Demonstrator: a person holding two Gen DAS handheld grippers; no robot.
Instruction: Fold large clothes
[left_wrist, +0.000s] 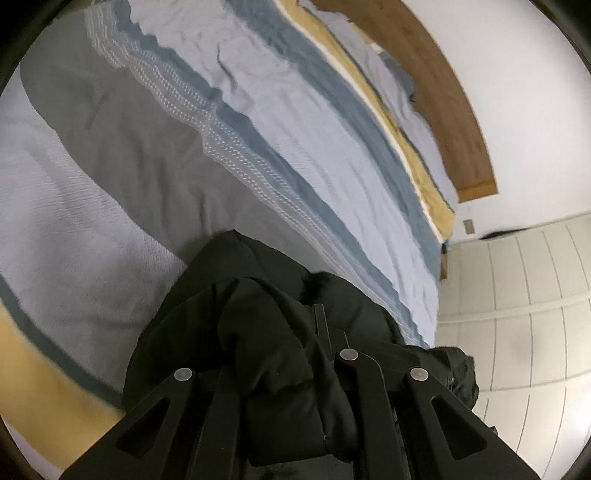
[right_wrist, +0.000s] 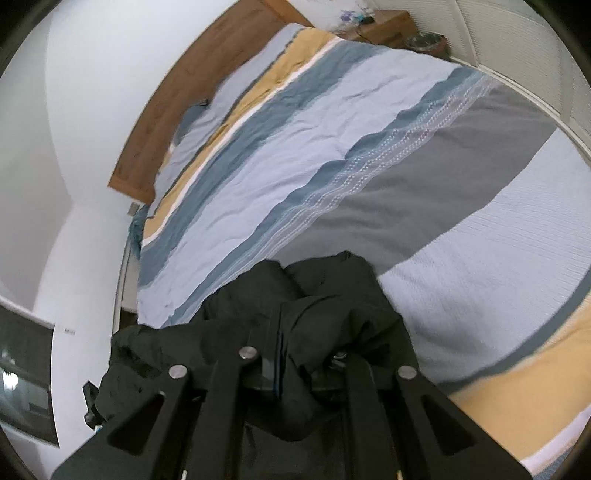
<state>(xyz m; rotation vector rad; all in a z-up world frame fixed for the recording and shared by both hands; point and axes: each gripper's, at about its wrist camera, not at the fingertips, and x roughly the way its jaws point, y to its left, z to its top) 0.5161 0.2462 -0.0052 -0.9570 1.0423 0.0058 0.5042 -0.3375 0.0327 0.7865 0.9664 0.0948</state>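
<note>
A large black padded garment (left_wrist: 258, 314) hangs bunched from my left gripper (left_wrist: 295, 328), which is shut on its fabric; the cloth hides most of the fingers. In the right wrist view the same black garment (right_wrist: 325, 295) drapes over my right gripper (right_wrist: 295, 332), which is shut on it. Both grippers hold it above the near part of a bed (right_wrist: 480, 295). The garment's lower parts hang out of sight.
The bed has a striped cover in pale blue, dark blue, grey and yellow (left_wrist: 258, 110). A wooden headboard (left_wrist: 443, 92) stands against a white wall. A tiled floor (left_wrist: 517, 295) lies beside the bed. A wooden nightstand (right_wrist: 384, 26) stands at the far corner.
</note>
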